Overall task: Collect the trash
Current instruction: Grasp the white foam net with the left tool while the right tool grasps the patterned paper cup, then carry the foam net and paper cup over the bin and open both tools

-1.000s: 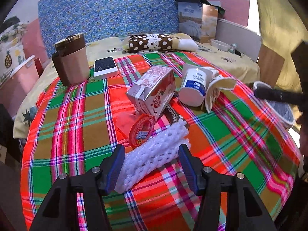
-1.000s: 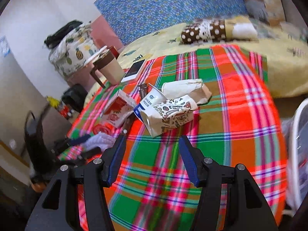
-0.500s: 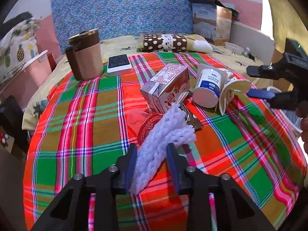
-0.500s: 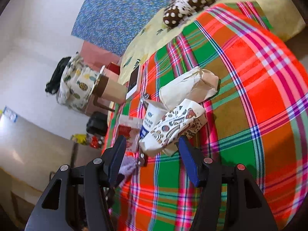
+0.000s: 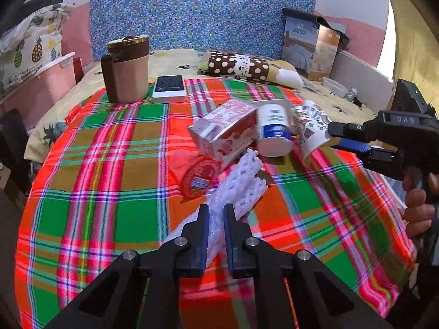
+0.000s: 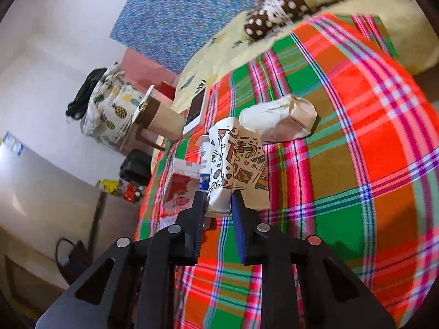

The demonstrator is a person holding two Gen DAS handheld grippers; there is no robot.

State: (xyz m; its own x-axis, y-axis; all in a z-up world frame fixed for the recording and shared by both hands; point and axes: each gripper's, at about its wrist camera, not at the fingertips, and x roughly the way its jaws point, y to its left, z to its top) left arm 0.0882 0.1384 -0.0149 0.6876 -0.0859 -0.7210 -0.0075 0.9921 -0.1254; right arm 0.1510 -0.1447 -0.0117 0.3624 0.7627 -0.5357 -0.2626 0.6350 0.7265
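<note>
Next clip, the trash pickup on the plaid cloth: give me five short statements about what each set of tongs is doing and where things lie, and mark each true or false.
1. The left tongs are closed on the white foam net. True.
2. The right tongs hang open above bare cloth. False: they grip the patterned paper cup by its rim.
3. The brown-lidded mug stands upright beside the phone. True.
4. The red milk carton stands upright. False: it lies on its side.
5. The crumpled paper bag is held by the tongs. False: it lies on the plaid cloth, beyond the cup.
</note>
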